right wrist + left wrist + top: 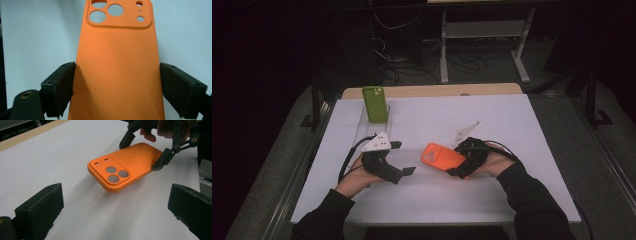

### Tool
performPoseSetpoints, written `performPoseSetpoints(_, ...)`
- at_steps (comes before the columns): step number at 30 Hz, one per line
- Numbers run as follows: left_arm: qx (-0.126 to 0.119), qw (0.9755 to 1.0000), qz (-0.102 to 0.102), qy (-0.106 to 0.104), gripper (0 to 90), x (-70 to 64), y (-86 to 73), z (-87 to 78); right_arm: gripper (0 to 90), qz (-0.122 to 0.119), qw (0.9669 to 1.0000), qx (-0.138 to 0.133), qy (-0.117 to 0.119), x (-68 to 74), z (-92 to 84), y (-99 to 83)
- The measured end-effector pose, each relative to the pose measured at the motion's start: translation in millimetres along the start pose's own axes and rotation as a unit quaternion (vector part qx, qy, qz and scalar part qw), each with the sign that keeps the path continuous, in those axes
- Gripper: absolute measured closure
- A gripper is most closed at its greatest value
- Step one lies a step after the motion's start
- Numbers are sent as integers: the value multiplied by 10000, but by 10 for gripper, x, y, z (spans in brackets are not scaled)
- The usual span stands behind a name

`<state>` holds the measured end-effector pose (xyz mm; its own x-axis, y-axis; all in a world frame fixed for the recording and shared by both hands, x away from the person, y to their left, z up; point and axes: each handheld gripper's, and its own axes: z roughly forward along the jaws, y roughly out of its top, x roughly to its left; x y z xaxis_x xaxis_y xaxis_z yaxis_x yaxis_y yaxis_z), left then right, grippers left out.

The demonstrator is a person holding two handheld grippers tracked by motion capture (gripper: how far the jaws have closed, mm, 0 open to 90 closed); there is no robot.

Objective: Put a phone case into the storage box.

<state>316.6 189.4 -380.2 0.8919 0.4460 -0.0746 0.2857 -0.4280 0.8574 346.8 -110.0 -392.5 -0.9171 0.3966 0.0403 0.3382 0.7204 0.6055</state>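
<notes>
An orange phone case [439, 156] [122, 166] [117, 62], back side up with its camera cut-outs facing the left hand, is held near the middle of the table. My right gripper [457, 162] [140, 155] [116, 87] is shut on it, one pad on each long edge of its lower half. The case looks raised slightly off the white tabletop [512, 150], with a shadow under it. My left gripper [404, 158] [116, 212] is open, its jaws wide apart. It points at the camera end of the case from a short distance and touches nothing.
A green phone case [375, 103] stands upright on a clear holder [367, 127] at the back left. A wooden strip [432, 91] runs along the table's far edge. Beyond it are dark floor, cables and desk legs.
</notes>
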Motion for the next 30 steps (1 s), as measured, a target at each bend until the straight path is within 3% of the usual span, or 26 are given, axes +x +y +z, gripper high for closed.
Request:
performPoseSetpoints(5,197,9991,384,-52,0,16,94,18,151,-274,9995,97,107,-46,-26,-20)
performPoseSetpoints(6,234,9987,453,-82,0,18,117,23,151,-229,9996,117,123,-47,-43,-19)
performPoseSetpoints(9,295,9974,599,-276,0,15,195,51,151,-282,9994,134,167,-75,-84,-23)
performPoseSetpoints(12,438,9944,791,-541,0,33,291,100,151,-356,9989,171,239,-104,-131,-20)
performPoseSetpoints(19,601,9893,911,-966,0,149,448,234,151,-490,9979,118,403,-125,-184,-28)
performPoseSetpoints(21,688,9868,953,-1114,0,169,473,246,151,-518,9977,98,434,-123,-169,-18)
performPoseSetpoints(24,681,9850,1031,-1201,0,191,498,265,152,-613,9968,70,517,-100,-143,9)
performPoseSetpoints(26,653,9844,1047,-1252,0,183,505,284,151,-680,9961,86,560,-76,-121,17)
performPoseSetpoints(30,776,9793,1220,-1419,0,120,508,333,152,-777,9952,97,590,-24,-106,39)
